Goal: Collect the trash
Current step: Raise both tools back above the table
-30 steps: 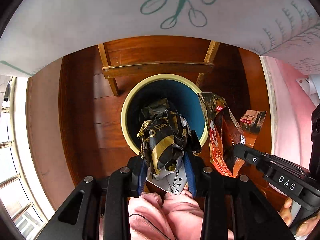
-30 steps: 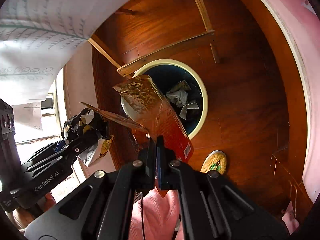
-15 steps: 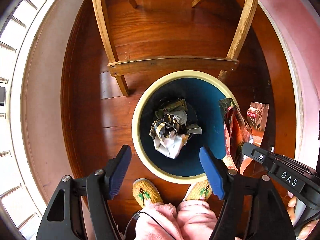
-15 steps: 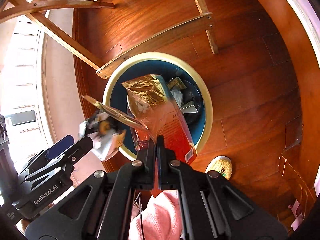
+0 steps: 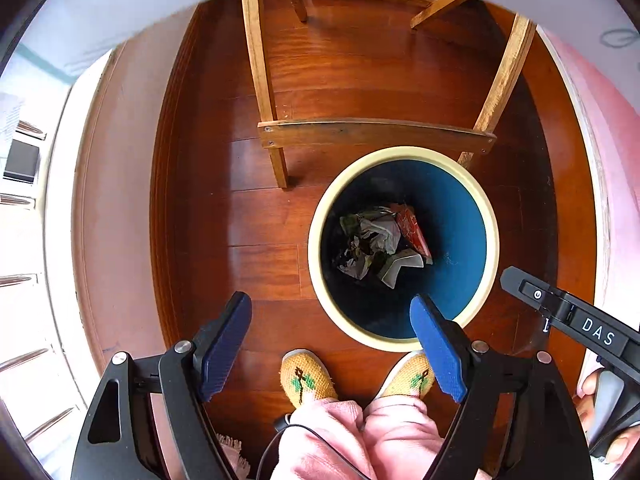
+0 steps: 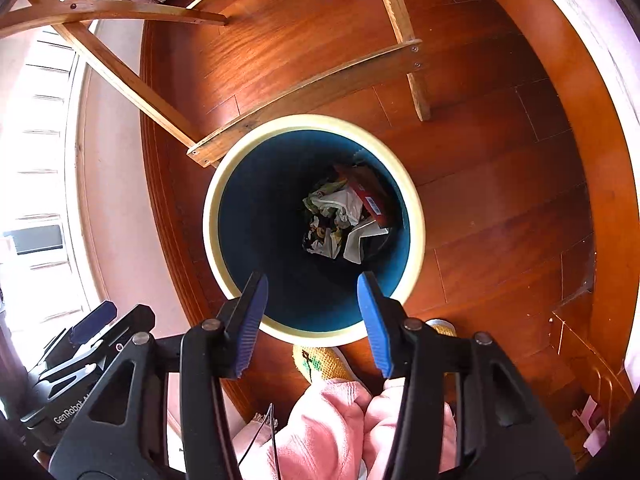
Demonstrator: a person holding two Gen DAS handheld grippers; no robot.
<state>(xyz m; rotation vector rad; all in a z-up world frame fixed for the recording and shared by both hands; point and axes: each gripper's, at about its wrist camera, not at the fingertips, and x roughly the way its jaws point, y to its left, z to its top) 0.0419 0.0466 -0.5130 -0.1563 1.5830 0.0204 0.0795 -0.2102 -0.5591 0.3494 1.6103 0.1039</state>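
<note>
Both my jaws are opening, empty, above the round blue cream-rimmed bin [image 6: 416, 216]; crumpled wrappers [image 6: 344, 216] lie inside.

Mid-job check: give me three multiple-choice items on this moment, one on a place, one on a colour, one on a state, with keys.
1. Where does the red wrapper lie?
A. on the floor
B. inside the bin
C. on the chair rung

2. What colour is the bin inside?
A. blue
B. green
C. white

3. What is between the fingers of the right tongs?
A. a wrapper
B. crumpled paper
C. nothing

Answers:
1 B, it rests among the crumpled trash at the bottom.
2 A, blue wall under a cream rim.
3 C, the pads stand apart, opening, with only the bin beyond them.
</note>
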